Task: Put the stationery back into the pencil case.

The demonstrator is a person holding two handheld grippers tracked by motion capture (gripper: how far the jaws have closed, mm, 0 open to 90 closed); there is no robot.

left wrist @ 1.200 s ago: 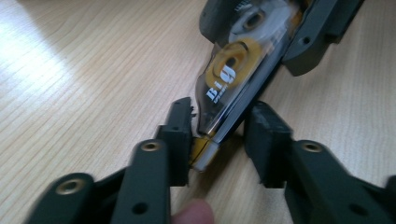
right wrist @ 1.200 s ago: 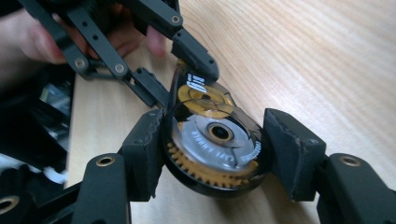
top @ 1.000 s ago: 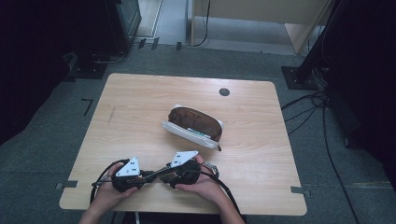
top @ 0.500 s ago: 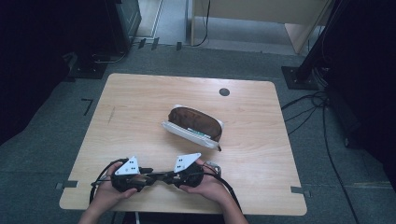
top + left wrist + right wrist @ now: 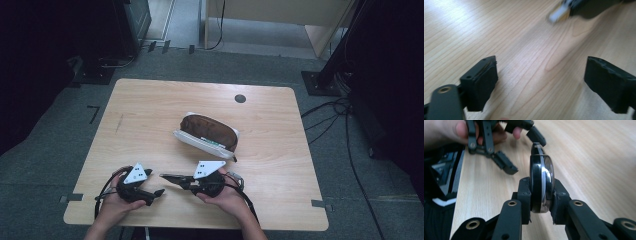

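- While my right gripper [image 5: 541, 195] is clamped on the dark glasses [image 5: 541, 177] by a thin slice of rim and lens, I judge the grip narrow — a twist of the wrist could let them pivot or slide out between the pads.
- Squeezing harder is no cure, I think: the pads bear on the lens face, so it may smear or scratch.
- My left gripper [image 5: 156, 193] hangs with its jaws wide apart and nothing between them, low over bare wood. It sits near the glasses' free end, so a careless closing move could knock them askew.
- Both hands work close to the near edge of the table [image 5: 150, 110] — a drop here could, by my guess, go over the side.
- The open brown case [image 5: 210, 131] lies mid-table, well apart from both grippers, with bare wood between. That is my easy lane.
- Left of the case the table is wide and bare; to the far side only a small dark grommet [image 5: 240, 98] sits near the edge.
- Cables trail by my wrists and could snag a long reach.
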